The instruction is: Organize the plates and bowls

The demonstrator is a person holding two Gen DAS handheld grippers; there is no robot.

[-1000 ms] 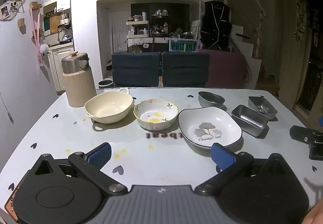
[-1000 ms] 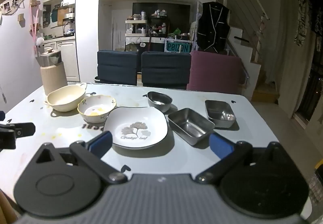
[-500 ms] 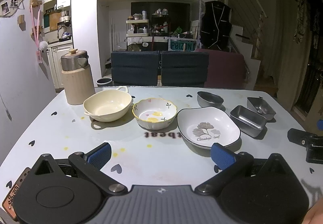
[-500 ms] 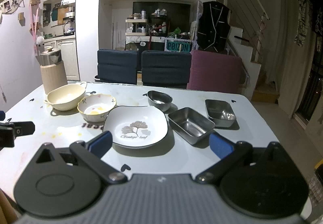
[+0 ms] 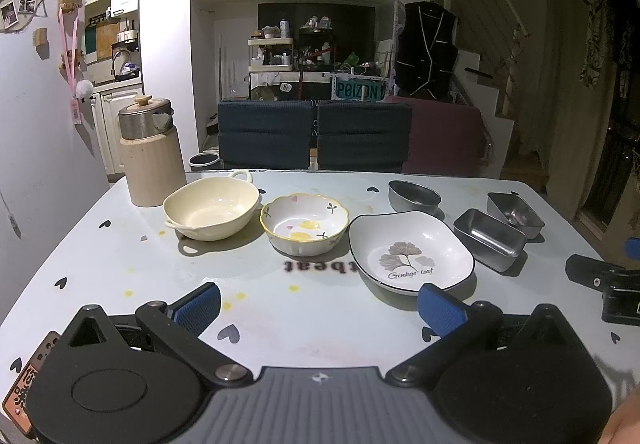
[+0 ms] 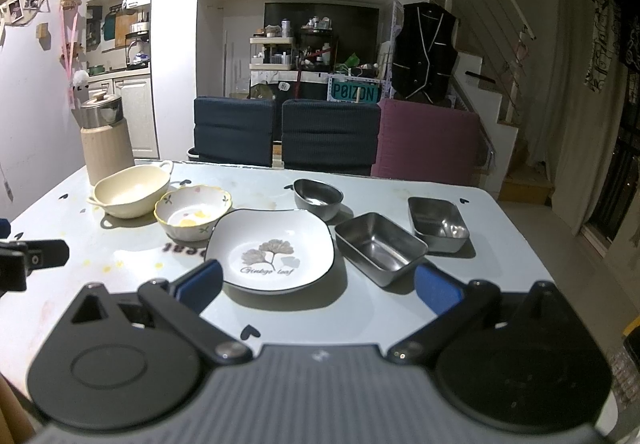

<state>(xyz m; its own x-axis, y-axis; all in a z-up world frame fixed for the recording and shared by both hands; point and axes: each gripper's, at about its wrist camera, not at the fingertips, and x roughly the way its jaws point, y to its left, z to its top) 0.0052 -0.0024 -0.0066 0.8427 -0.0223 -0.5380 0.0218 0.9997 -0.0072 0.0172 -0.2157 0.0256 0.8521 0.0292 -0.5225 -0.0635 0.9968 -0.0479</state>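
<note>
Dishes stand in a row on the white table (image 5: 120, 264): a cream two-handled bowl (image 5: 212, 208), a flowered bowl with a yellow rim (image 5: 304, 223), a white square plate with a ginkgo leaf (image 5: 412, 252), a small round steel bowl (image 5: 414, 196) and two steel rectangular trays (image 5: 489, 238) (image 5: 515, 208). My left gripper (image 5: 319, 306) hangs open over the near table edge, short of the flowered bowl and plate. My right gripper (image 6: 318, 286) is open too, just before the ginkgo plate (image 6: 274, 250) and the nearer steel tray (image 6: 380, 246). Neither holds anything.
A beige canister with a steel lid (image 5: 150, 153) stands at the table's far left corner. Two dark blue chairs (image 5: 314, 135) and a maroon chair (image 5: 444, 139) line the far side. A wall runs along the left; stairs rise at the right.
Both grippers stay open. The left view has drifted slightly back and up, so the dishes sit a little farther off. The right view is almost unchanged.
</note>
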